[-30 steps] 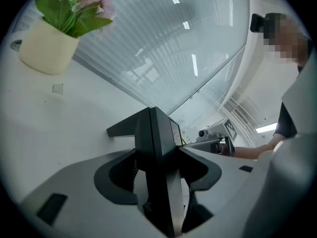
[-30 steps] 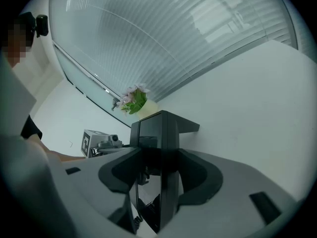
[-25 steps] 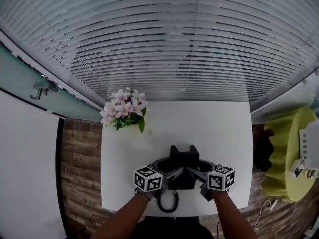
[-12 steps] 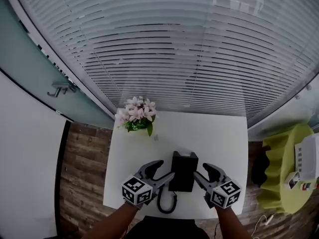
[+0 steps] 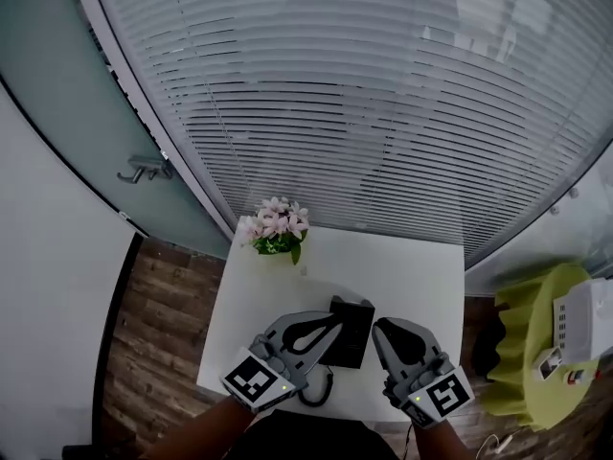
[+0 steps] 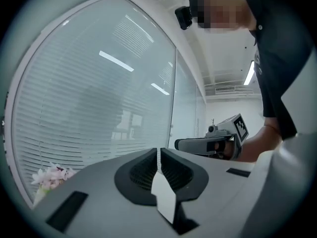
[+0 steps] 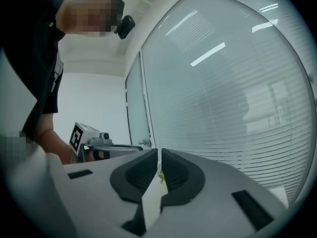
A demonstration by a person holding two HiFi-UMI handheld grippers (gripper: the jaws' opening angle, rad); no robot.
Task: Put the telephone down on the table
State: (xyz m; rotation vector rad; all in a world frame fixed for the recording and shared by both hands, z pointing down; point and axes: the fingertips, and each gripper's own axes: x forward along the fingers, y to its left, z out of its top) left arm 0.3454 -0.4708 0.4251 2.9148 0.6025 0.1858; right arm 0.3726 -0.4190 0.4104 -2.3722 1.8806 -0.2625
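Observation:
The black telephone (image 5: 350, 332) lies on the white table (image 5: 402, 266), its coiled cord (image 5: 321, 391) at the near edge. Both grippers hang above it and touch nothing. My left gripper (image 5: 335, 328) is over the phone's left side, my right gripper (image 5: 377, 327) just off its right side. Each one's jaws are closing, down to a thin slit with nothing between them. In the left gripper view my left gripper (image 6: 158, 155) points level at the blinds, with the right gripper (image 6: 208, 144) beside it. In the right gripper view my right gripper (image 7: 159, 155) does the same, next to the left gripper (image 7: 106, 148).
A pot of pink flowers (image 5: 276, 228) stands at the table's far left corner. Window blinds (image 5: 364, 113) rise behind the table. A yellow-green stand (image 5: 527, 343) with a white device (image 5: 575, 324) sits to the right. Wooden floor (image 5: 163, 324) lies to the left.
Both grippers have lifted off the telephone and come up toward the head camera. Their jaws, wide open either side of the phone before, are now together. The phone stays on the table.

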